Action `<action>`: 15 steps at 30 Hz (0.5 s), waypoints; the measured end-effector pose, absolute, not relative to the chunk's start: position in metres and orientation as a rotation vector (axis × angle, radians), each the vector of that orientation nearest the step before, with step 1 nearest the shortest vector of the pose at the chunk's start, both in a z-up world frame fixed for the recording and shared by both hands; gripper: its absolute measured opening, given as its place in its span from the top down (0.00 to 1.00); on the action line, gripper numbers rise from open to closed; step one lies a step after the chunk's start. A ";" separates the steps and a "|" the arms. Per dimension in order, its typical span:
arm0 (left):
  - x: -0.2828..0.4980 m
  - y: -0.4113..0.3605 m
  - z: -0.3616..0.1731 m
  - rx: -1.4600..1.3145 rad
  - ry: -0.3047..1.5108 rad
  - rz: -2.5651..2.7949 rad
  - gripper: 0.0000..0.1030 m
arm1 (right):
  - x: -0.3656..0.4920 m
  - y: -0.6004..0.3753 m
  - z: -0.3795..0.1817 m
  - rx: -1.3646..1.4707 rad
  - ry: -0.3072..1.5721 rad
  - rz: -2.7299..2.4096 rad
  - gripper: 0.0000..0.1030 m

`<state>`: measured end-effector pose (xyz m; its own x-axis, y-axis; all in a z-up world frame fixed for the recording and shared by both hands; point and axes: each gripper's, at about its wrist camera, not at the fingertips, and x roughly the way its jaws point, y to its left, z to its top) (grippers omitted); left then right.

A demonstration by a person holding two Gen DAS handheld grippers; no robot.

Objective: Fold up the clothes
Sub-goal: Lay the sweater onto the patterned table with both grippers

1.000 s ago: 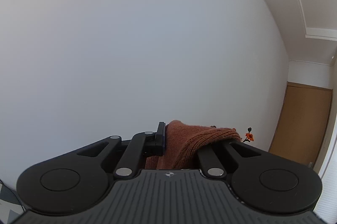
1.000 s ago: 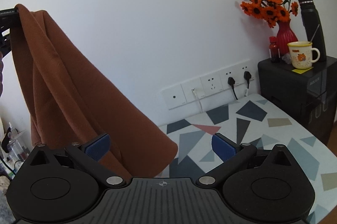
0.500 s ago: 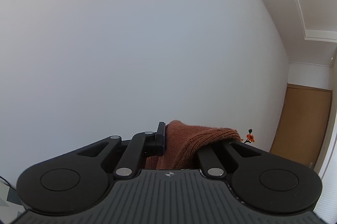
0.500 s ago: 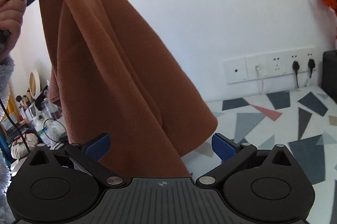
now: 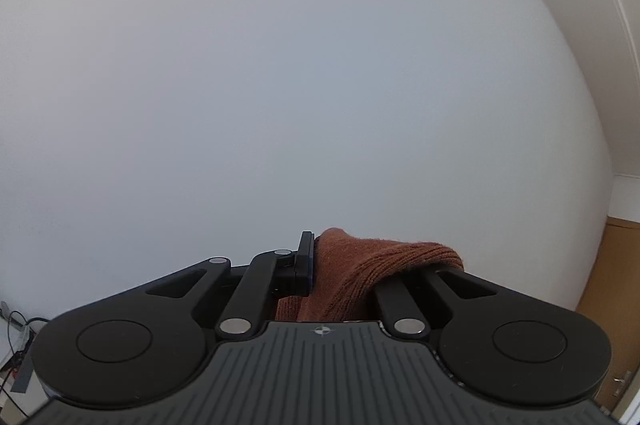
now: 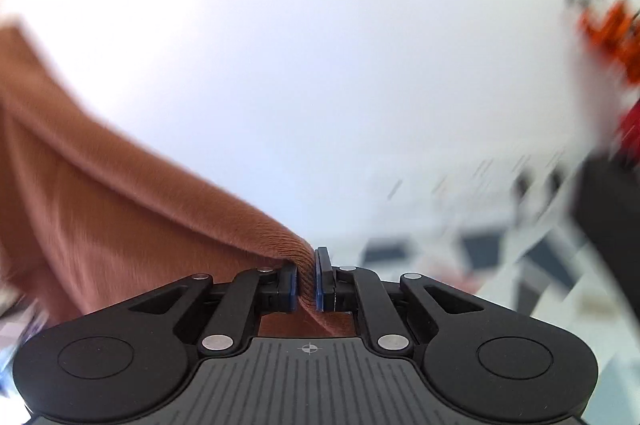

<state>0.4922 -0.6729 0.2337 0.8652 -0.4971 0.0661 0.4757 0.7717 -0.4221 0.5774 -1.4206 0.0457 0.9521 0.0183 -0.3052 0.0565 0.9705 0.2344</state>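
A rust-brown knitted garment (image 6: 100,209) stretches from the left edge of the right wrist view down to my right gripper (image 6: 306,283), which is shut on its lower edge between the blue pads. In the left wrist view my left gripper (image 5: 320,265) is shut on another bunched part of the same garment (image 5: 372,269), held up high facing a bare white wall. The cloth drapes over the right finger there and hides it. The right wrist view is blurred by motion.
A table with a geometric patterned cloth (image 6: 500,265) lies at the lower right, with wall sockets (image 6: 460,181) behind it. Orange flowers (image 6: 612,25) in a red vase and a black box (image 6: 608,209) stand at the far right. A wooden door (image 5: 612,285) shows in the left wrist view.
My right gripper was open beside the hanging garment and has shut on its lower edge. It is swinging now, blurring the view. The left gripper holds the same grip, barely shifted.
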 end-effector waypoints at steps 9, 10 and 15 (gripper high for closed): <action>0.494 -0.654 0.181 -0.343 0.212 -0.490 0.94 | 0.558 -1.430 0.063 0.056 0.209 -0.217 0.91; 0.493 -0.656 0.166 -0.323 0.269 -0.498 0.93 | 0.558 -1.430 0.044 0.038 0.264 -0.226 0.91; 0.496 -0.705 0.089 -0.247 0.472 -0.508 0.93 | 0.553 -1.428 -0.071 0.046 0.585 -0.249 0.92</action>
<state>0.4962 -0.7049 0.0893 0.7700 -0.5193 -0.3708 0.4078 0.8474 -0.3400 0.5525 -1.4275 -0.0709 0.8047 -0.2191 -0.5518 0.2450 0.9691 -0.0276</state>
